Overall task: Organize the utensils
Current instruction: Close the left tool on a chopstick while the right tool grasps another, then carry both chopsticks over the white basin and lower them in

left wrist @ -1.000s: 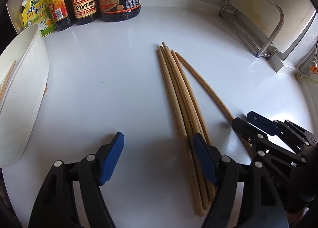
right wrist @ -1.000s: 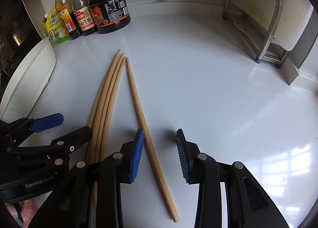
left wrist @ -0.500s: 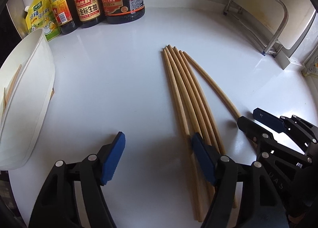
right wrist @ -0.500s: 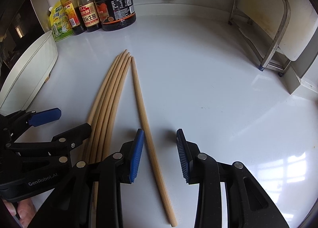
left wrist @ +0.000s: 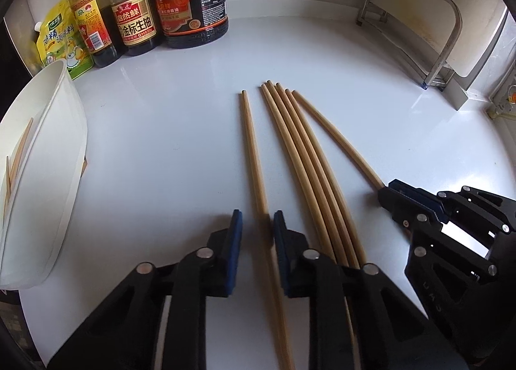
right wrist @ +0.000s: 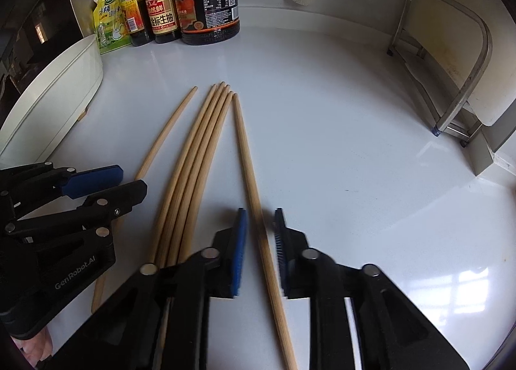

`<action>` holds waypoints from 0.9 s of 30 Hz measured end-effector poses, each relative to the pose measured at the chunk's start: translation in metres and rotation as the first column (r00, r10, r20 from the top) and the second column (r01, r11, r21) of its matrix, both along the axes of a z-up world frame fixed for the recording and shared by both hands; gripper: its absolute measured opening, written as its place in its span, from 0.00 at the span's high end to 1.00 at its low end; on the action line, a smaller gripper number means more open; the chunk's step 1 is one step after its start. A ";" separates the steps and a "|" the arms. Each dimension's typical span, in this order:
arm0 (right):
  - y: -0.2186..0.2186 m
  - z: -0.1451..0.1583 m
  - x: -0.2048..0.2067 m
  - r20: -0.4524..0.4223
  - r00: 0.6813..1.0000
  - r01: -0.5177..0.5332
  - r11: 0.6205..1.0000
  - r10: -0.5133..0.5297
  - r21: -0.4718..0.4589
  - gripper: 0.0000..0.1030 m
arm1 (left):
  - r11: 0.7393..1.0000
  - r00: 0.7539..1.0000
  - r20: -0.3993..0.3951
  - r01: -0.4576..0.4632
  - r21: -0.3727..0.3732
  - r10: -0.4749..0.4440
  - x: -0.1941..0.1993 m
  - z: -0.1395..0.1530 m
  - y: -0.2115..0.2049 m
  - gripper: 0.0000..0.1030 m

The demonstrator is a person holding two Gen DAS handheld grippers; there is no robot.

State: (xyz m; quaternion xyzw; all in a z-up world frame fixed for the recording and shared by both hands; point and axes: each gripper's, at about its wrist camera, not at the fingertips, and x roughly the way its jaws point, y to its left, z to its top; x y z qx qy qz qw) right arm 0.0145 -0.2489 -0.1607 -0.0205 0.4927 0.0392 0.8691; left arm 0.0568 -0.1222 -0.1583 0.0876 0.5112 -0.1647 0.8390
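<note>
Six wooden chopsticks lie on the white counter (left wrist: 180, 131), tips toward the bottles at the top of the frame. Left wrist view: left gripper (left wrist: 257, 225) straddles the leftmost chopstick (left wrist: 253, 157), jaws narrowed with a slim gap either side; contact cannot be confirmed. Bundle of four chopsticks (left wrist: 303, 157) lies just right of it, fanning from near-touching tips. Right wrist view: right gripper (right wrist: 260, 225) likewise brackets the rightmost chopstick (right wrist: 246, 157), pads close but not visibly touching, slightly motion-blurred. White tray (left wrist: 48, 157) at left edge holds a few thin sticks. Soy sauce bottles (left wrist: 190, 5) upper left; metal rack (left wrist: 419, 31) upper right.
</note>
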 end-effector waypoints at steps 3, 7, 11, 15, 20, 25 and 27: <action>-0.003 0.001 -0.001 -0.016 1.000 0.018 0.999 -0.017 0.048 0.94 | 1.000 1.000 -0.026 0.000 -0.021 -0.001 0.002 0.001 0.002 0.93; -0.010 0.007 -0.004 -0.023 0.998 0.060 0.992 -0.058 0.108 0.94 | 0.999 0.998 -0.055 -0.013 -0.034 0.011 0.004 0.003 0.008 0.93; -0.009 0.021 -0.008 -0.015 0.997 0.083 0.987 -0.081 0.141 0.94 | 0.999 0.999 -0.049 -0.016 -0.045 0.014 0.007 0.017 0.018 0.93; 0.000 0.039 -0.008 -0.004 0.996 0.088 0.981 -0.088 0.176 0.94 | 0.997 1.000 -0.024 -0.006 -0.074 0.004 0.009 0.043 0.033 0.93; 0.025 0.069 0.001 0.034 0.997 0.064 0.978 -0.072 0.198 0.94 | 0.995 1.000 0.020 -0.010 -0.097 0.012 0.015 0.078 0.063 0.93; 0.061 0.100 0.019 0.083 0.996 0.010 0.974 -0.029 0.226 0.94 | 0.993 0.997 0.065 -0.040 -0.107 0.047 0.027 0.106 0.106 0.93; 0.080 0.111 0.028 0.104 0.995 -0.020 0.970 -0.005 0.241 0.94 | 0.993 0.994 0.085 -0.054 -0.106 0.064 0.033 0.116 0.124 0.93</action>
